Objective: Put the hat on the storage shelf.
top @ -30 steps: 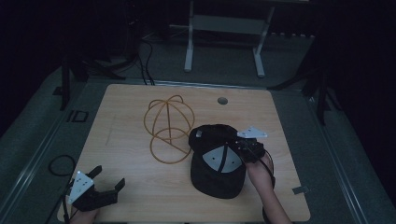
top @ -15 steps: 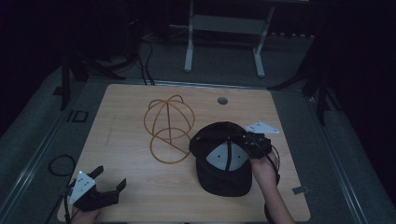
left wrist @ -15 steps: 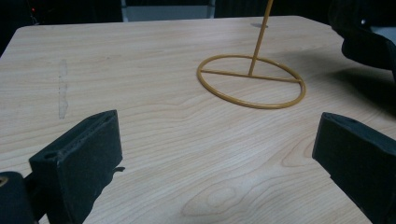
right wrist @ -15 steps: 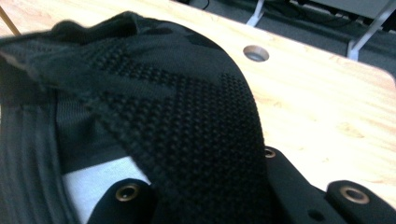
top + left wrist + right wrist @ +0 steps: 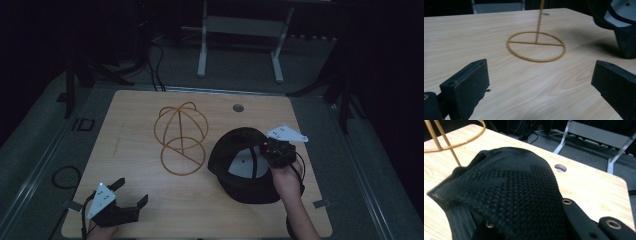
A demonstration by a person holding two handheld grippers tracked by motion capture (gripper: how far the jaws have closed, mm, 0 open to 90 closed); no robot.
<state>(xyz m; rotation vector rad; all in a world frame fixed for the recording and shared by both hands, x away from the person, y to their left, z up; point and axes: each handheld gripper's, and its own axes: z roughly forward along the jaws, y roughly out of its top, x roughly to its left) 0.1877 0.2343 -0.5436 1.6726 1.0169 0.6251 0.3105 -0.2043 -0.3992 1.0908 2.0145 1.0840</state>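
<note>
Black cap (image 5: 247, 167) is clamped between right gripper (image 5: 272, 152) jaws, lifted off table (image 5: 150, 210); left gripper (image 5: 122, 202) is held wide, empty.

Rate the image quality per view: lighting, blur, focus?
High view: dim, surroundings nearly black, the table alone lit, black cap lacking detail. Left gripper view: bright, wire stand slightly soft, cap's shadow across the wood, near jaws in focus. Right gripper view: cap mesh sharp at centre, its left edge blurred.

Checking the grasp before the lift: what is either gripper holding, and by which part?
The right gripper holds the black cap by its mesh back edge; the left gripper holds nothing.
</note>
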